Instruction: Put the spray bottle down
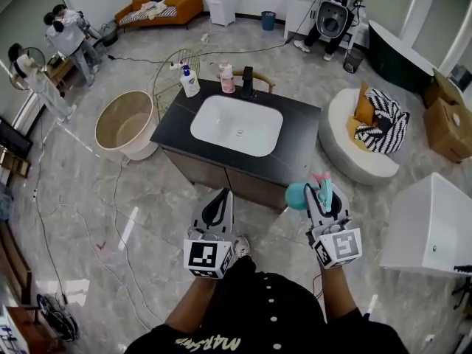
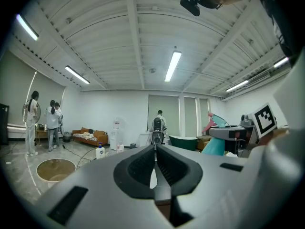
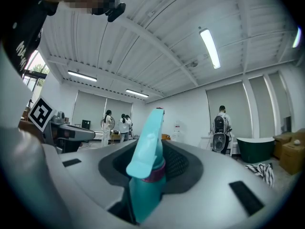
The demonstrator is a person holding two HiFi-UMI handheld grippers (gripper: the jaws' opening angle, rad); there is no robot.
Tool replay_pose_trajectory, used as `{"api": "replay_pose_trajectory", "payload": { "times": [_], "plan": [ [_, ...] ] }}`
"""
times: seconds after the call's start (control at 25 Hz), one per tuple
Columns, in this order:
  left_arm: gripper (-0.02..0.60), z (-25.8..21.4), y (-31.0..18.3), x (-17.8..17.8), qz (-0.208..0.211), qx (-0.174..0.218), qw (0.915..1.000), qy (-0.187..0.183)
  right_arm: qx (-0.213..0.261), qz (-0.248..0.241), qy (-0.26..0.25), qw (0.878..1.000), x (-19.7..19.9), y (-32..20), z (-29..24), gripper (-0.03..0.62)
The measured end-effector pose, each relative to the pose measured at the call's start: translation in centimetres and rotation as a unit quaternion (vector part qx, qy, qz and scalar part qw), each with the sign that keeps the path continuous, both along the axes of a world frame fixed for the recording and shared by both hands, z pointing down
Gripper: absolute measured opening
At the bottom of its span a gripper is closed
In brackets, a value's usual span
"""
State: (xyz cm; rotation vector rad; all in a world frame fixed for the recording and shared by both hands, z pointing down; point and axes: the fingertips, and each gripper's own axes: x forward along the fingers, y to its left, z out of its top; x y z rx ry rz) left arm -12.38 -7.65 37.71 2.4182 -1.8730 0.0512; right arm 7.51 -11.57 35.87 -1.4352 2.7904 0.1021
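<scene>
A teal spray bottle [image 1: 298,195] with a pink-tipped trigger head is clamped between the jaws of my right gripper [image 1: 322,192]. In the right gripper view the bottle [image 3: 145,168] stands upright between the pads, its neck ringed in purple. My right gripper is shut on it. To the left, my left gripper [image 1: 219,202] is held level at about the same height, shut with nothing in it. In the left gripper view its jaws [image 2: 155,149] meet at the tips, and the bottle [image 2: 215,144] shows off to the right. Both grippers hang over the floor just short of the black vanity counter [image 1: 299,150].
The counter holds a white basin [image 1: 237,125], a black faucet [image 1: 248,82] and two pump bottles [image 1: 189,80]. A round beige tub [image 1: 123,124] stands to its left, a white pouf with striped cloth [image 1: 366,142] to its right, a white box [image 1: 435,227] further right. Cables cross the floor; people stand far off.
</scene>
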Motion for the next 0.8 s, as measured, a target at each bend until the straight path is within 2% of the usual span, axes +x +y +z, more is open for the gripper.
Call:
{"api": "replay_pose_trajectory", "payload": {
  "times": [0.28,0.56,0.8],
  "plan": [
    [0.021,-0.7,-7.3,-3.0,0.018,0.009,0.9998,-0.003,0.009,0.018,-0.003,1.000,-3.0,-7.0,-0.5,0.118],
    [0.021,0.1,-11.0,-4.4,0.037,0.003,0.9993,-0.004,-0.002,0.042,0.001,0.999,-3.9,-10.6,0.6,0.118],
    [0.021,1.9,-12.8,-2.5,0.075,-0.008,0.9972,0.002,-0.029,0.060,0.013,0.998,-2.7,-12.9,2.9,0.118]
  ]
}}
